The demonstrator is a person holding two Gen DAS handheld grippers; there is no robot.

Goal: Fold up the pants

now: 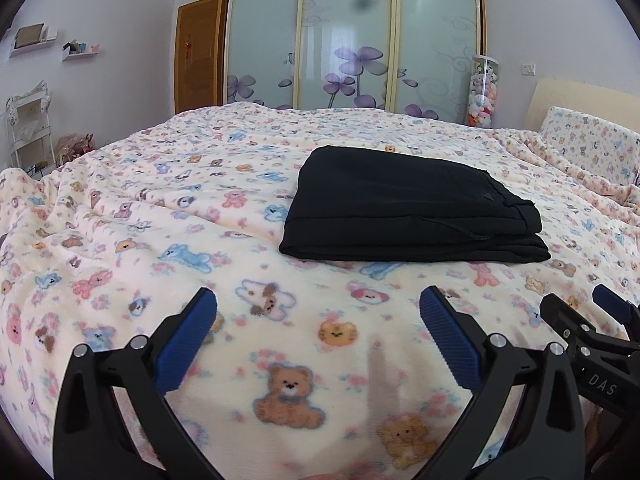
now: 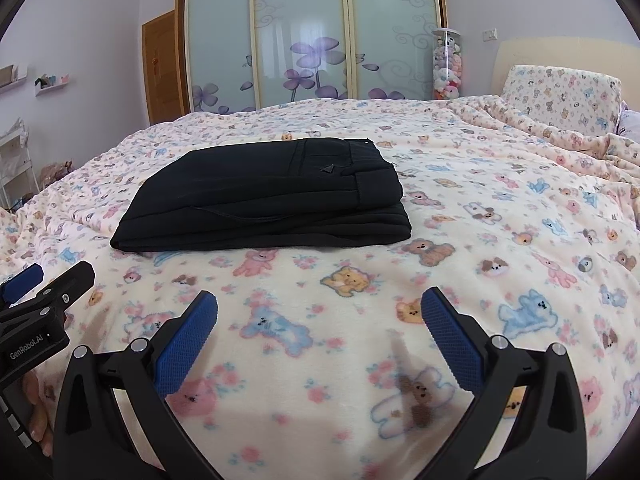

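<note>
Pants [image 1: 412, 216], black, lay folded into a compact rectangular stack on the bed [image 1: 168, 216], resting flat on a fleece blanket [image 1: 248, 344] printed with teddy bears. The waistband end, with a small triangular tag, faced right, and a thin dark cord trailed along the near edge. The left tool [image 1: 318, 320] hovered over the blanket on the near side of the pants, its blue-padded fingers [image 1: 188, 340] spread wide and gripping nothing. The right tool [image 2: 319, 322] hung likewise near the stack, fingers [image 2: 452, 340] spread apart and empty. Each tool appeared at the edge of the other's view, the two held side by side and apart from the pants. At the far side of the room stood a wardrobe [image 1: 352, 36] with frosted sliding doors bearing purple flowers, a clear tube [image 1: 484, 92] of plush toys to its right, and a pillow [image 2: 560, 96] at the far right.
</note>
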